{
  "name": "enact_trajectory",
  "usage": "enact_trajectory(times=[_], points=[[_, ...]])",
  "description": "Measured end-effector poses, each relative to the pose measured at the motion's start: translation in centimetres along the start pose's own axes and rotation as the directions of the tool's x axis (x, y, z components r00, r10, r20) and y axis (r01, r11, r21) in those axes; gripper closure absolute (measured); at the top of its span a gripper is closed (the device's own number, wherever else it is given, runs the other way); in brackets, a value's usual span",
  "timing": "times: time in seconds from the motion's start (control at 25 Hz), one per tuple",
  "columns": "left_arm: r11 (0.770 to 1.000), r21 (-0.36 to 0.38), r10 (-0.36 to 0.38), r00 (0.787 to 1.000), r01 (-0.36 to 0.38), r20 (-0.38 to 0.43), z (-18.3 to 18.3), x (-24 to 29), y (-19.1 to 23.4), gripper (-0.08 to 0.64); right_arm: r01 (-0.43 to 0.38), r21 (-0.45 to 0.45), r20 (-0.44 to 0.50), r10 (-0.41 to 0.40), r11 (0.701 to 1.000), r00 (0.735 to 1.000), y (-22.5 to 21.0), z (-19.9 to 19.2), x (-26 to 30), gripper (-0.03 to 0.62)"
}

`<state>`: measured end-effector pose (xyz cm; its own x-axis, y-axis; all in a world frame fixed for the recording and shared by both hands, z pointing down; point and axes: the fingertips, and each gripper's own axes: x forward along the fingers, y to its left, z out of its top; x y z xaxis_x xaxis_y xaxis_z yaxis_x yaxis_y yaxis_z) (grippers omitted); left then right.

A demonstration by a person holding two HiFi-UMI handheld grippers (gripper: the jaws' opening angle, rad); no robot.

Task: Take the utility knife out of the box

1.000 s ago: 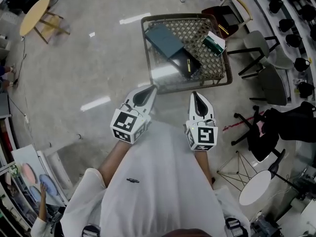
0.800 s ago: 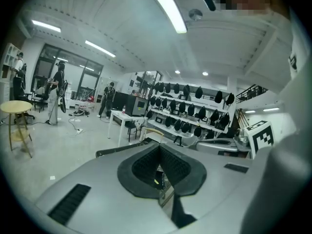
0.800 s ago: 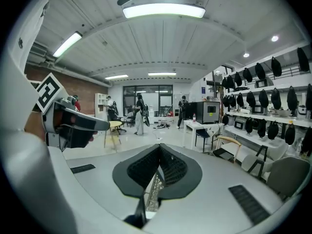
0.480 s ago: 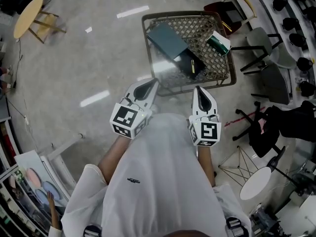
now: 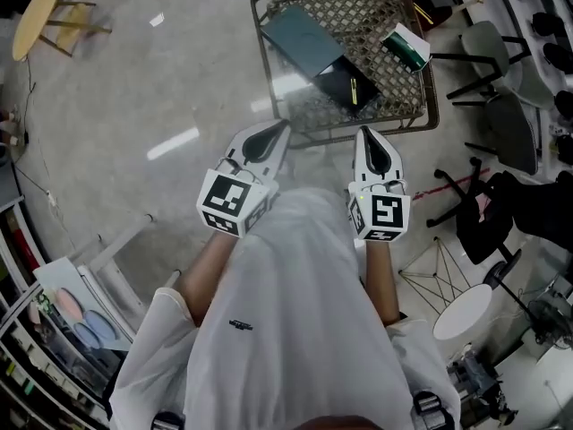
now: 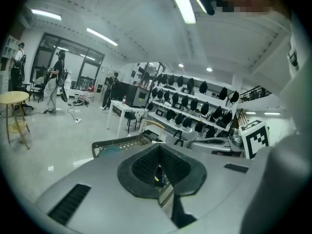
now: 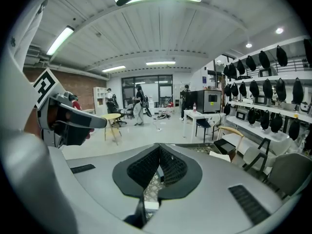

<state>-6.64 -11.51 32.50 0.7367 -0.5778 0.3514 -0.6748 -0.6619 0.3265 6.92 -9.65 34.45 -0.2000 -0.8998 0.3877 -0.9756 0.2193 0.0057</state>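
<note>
Tongs on both sides closed, nothing held. Left tongs (image 5: 277, 131) near the table's (image 5: 309, 115) near edge. On it, teal lid (image 5: 300, 36), then open dark box (image 5: 336, 77) with what appears to be the knife (image 5: 353, 90) inside. Right tongs (image 5: 365, 134) near the same edge. Carton (image 5: 407, 47) at the right rim.

A woven desk (image 5: 367, 16) stands on the glossy floor (image 5: 134, 106) with a green-and-white pack (image 5: 406, 46) near its right edge, grey chairs (image 5: 491, 47) just beside it, a round wooden table (image 5: 36, 16) well apart at left and a white round table (image 5: 463, 312) lower right.
</note>
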Motion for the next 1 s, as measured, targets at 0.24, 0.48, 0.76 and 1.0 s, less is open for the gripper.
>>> enact_trajectory(times=[0.24, 0.48, 0.76, 1.0], points=[[1.0, -0.001, 0.002, 0.999, -0.002, -0.051, -1.4, 2.0, 0.6, 0.558, -0.008, 0.004, -0.041, 0.008, 1.0, 0.999, -1.6, -1.9, 2.6, 0.594], [1.0, -0.002, 0.006, 0.998, -0.006, -0.057, -2.3, 5.0, 1.2, 0.558, -0.043, 0.016, -0.069, 0.044, 0.999, 0.997, -3.0, -3.4, 5.7, 0.592], [1.0, -0.03, 0.001, 0.994, -0.004, -0.109, -4.8, 8.2, 2.1, 0.558, -0.059, 0.03, -0.155, 0.063, 0.998, 0.986, -4.8, -6.8, 9.4, 0.592], [0.999, -0.041, 0.004, 0.99, -0.01, -0.14, -6.7, 11.4, 3.0, 0.56, -0.06, 0.048, -0.222, 0.069, 0.997, 0.973, -7.0, -10.1, 12.3, 0.591]])
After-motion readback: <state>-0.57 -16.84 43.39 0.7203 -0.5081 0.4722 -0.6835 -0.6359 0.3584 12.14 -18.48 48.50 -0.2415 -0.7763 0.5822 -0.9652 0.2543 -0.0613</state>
